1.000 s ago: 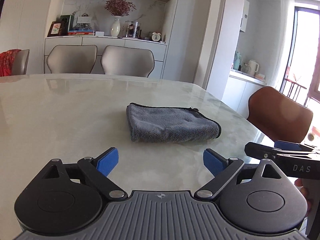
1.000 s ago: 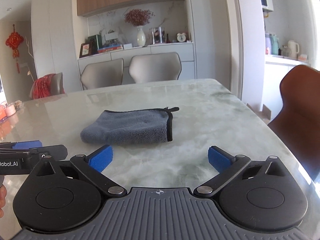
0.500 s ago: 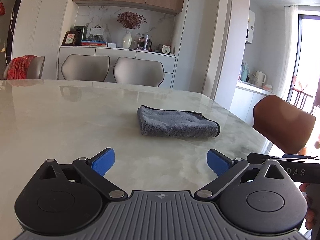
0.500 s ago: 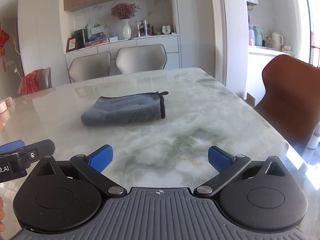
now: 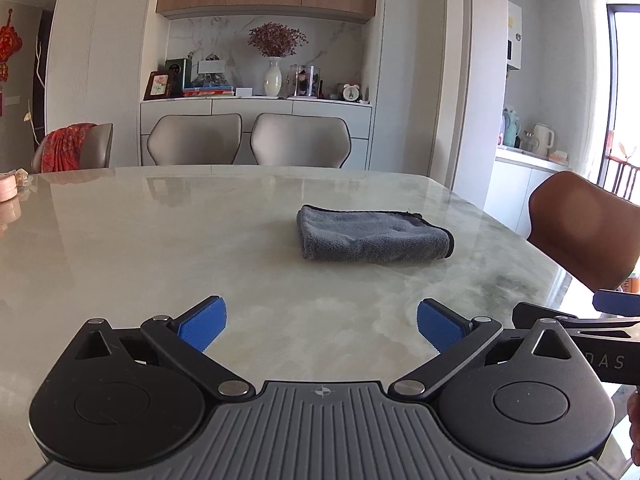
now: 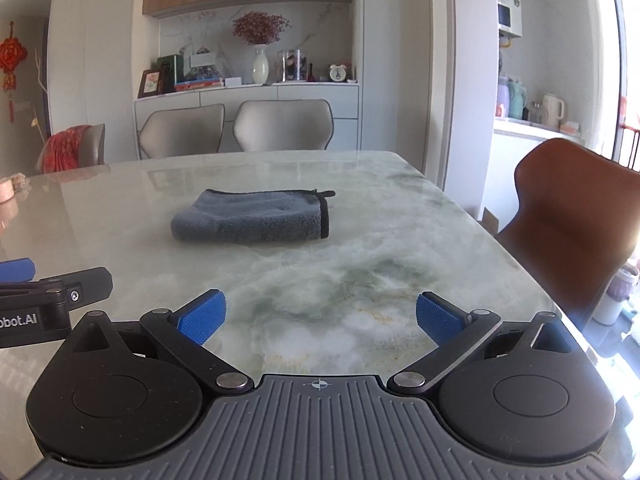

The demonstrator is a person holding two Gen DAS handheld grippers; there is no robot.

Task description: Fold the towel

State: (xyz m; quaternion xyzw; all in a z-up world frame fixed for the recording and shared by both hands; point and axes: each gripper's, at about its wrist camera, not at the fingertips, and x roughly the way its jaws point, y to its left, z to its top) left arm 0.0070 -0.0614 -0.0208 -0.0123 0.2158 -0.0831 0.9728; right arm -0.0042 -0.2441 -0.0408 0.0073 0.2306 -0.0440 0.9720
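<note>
on the marble table [image 5: 120, 248] the grey towel [image 5: 374, 236] lies as a compact folded bundle at about one o'clock, so the fold looks finished, with left gripper [image 5: 320, 322] and right gripper [image 6: 318, 316] both spread wide, holding nothing.

Left gripper [image 5: 321, 323] jaws spread wide, nothing between, right gripper [image 6: 321, 318] likewise, side by side, tilted slightly downward

Both wrist views low over the marble table [image 5: 120, 240], facing the sideboard [image 6: 248, 100], sharing the folded towel [image 5: 372, 236] ahead.
</note>
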